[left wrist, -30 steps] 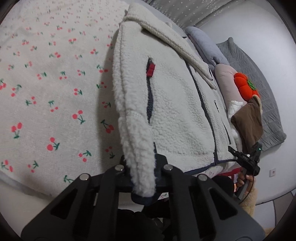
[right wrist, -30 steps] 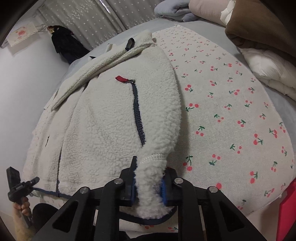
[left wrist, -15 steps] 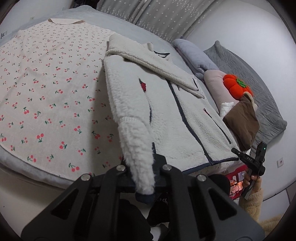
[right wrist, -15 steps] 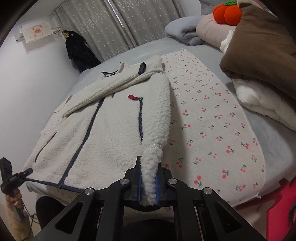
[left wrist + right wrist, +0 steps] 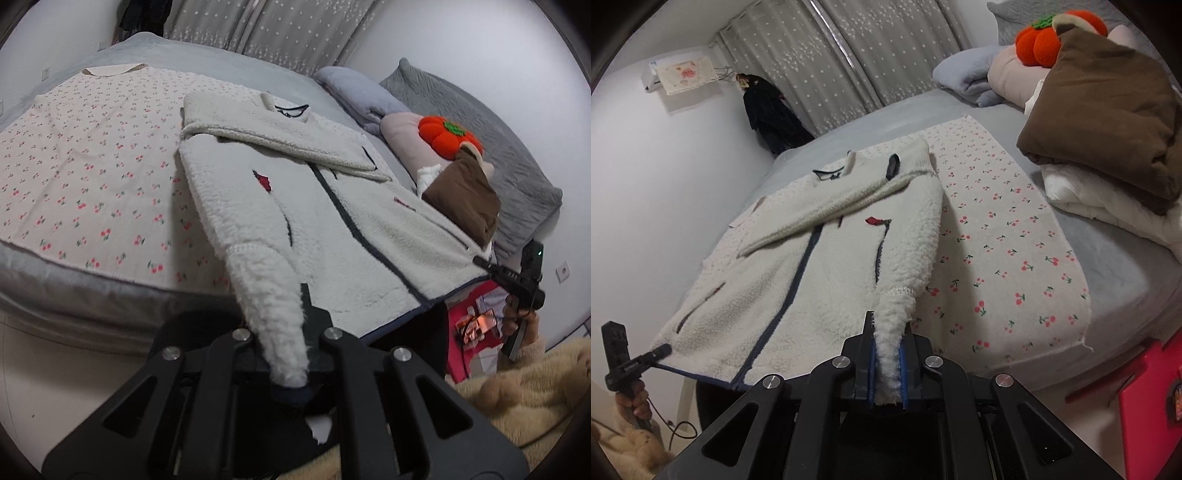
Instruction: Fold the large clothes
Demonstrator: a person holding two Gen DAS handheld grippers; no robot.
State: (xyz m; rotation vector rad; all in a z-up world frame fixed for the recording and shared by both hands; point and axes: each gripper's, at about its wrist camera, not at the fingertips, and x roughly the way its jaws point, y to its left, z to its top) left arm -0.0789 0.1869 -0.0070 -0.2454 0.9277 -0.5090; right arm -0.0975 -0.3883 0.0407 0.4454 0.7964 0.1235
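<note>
A cream fleece jacket (image 5: 317, 206) with a dark zip lies face up on the bed, sleeves folded across its chest; it also shows in the right wrist view (image 5: 798, 258). My left gripper (image 5: 291, 354) is shut on the jacket's left hem corner, pulled off the bed's near edge. My right gripper (image 5: 888, 369) is shut on the right hem corner, held off the bed edge too. In the left wrist view the right gripper (image 5: 517, 280) shows at the far right; in the right wrist view the left gripper (image 5: 631, 362) shows at the lower left.
A cherry-print sheet (image 5: 92, 177) covers the grey bed (image 5: 74, 288) and shows in the right wrist view (image 5: 1004, 236). Folded brown and white bedding (image 5: 1108, 140), pillows (image 5: 362, 96) and an orange plush pumpkin (image 5: 447, 136) sit near the headboard. A red box (image 5: 1152, 384) stands beside the bed.
Both grippers have pulled back and risen from the bed with the hem corners, drawing the jacket's lower edge past the mattress edge; more of the room shows.
</note>
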